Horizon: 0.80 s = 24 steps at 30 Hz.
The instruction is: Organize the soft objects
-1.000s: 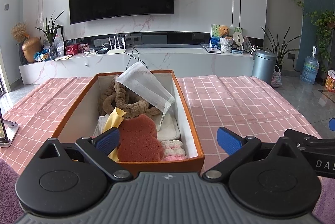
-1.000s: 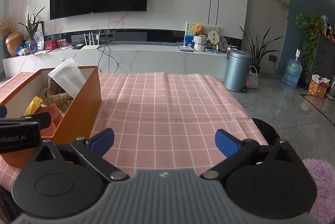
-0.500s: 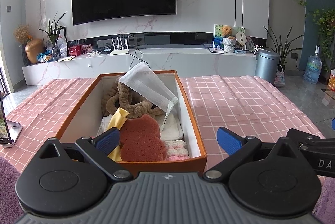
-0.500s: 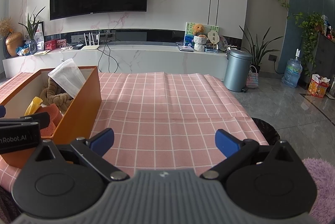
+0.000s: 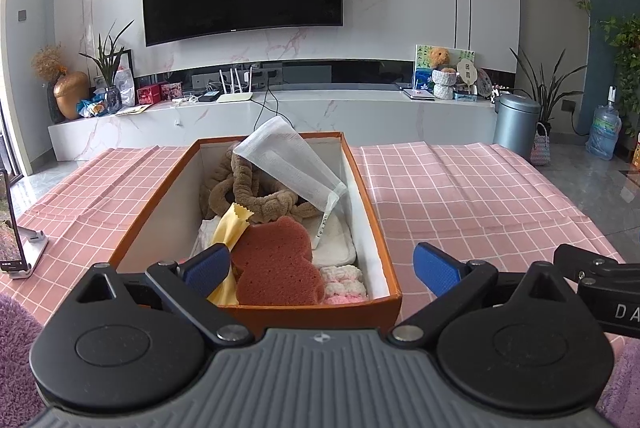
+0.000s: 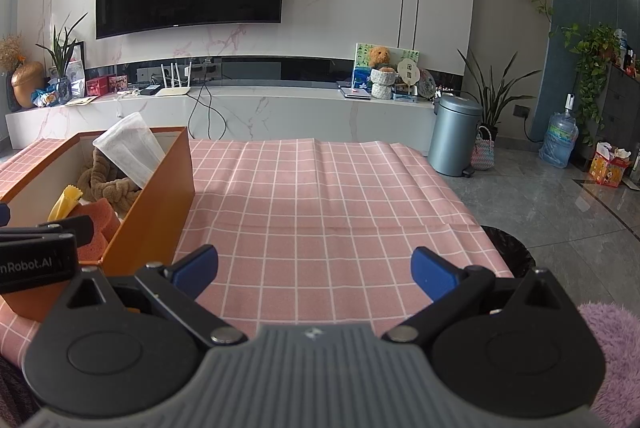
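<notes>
An orange box (image 5: 372, 195) sits on the pink checked tablecloth (image 5: 460, 187). In it lie a brown sponge (image 5: 276, 262), a yellow cloth (image 5: 230, 232), a brown braided plush band (image 5: 256, 187), a white mesh bag (image 5: 288, 159), a white cloth (image 5: 336, 244) and a pink-white knitted piece (image 5: 344, 282). My left gripper (image 5: 322, 268) is open and empty, just in front of the box's near wall. My right gripper (image 6: 314, 268) is open and empty over bare cloth, right of the box (image 6: 156, 199).
A phone on a stand (image 5: 12, 240) is at the left table edge. A purple fluffy rug (image 6: 616, 340) lies below the near table edge. A grey bin (image 6: 456, 135) and a TV console (image 5: 280, 107) stand beyond the table.
The left gripper has drawn back and risen slightly from the box. The right gripper has not moved. Both stay open.
</notes>
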{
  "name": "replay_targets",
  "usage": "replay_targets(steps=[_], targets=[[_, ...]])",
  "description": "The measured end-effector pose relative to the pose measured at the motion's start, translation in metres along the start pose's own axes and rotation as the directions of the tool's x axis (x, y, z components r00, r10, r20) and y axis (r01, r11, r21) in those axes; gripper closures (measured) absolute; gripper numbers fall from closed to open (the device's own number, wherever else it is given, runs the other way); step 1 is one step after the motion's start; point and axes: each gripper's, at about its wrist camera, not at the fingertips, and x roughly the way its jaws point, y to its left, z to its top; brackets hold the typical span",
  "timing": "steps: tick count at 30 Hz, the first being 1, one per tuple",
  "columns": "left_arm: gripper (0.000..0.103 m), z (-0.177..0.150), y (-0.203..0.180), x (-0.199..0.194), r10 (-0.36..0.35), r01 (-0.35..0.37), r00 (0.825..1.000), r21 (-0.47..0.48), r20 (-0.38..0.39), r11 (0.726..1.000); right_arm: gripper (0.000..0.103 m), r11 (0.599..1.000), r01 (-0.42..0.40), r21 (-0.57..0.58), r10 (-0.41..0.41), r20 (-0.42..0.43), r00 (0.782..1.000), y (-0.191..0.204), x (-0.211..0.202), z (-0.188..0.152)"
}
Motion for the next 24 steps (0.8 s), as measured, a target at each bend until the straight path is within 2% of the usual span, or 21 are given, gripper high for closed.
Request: replay_targets(steps=[24], targets=[[0.0, -0.0019, -0.0018, 0.0019, -0.002, 0.002, 1.0, 0.009, -0.007, 1.0, 0.002, 1.0, -0.001, 0.001, 0.001, 0.001, 1.0, -0.0001, -0.0002, 0.001]])
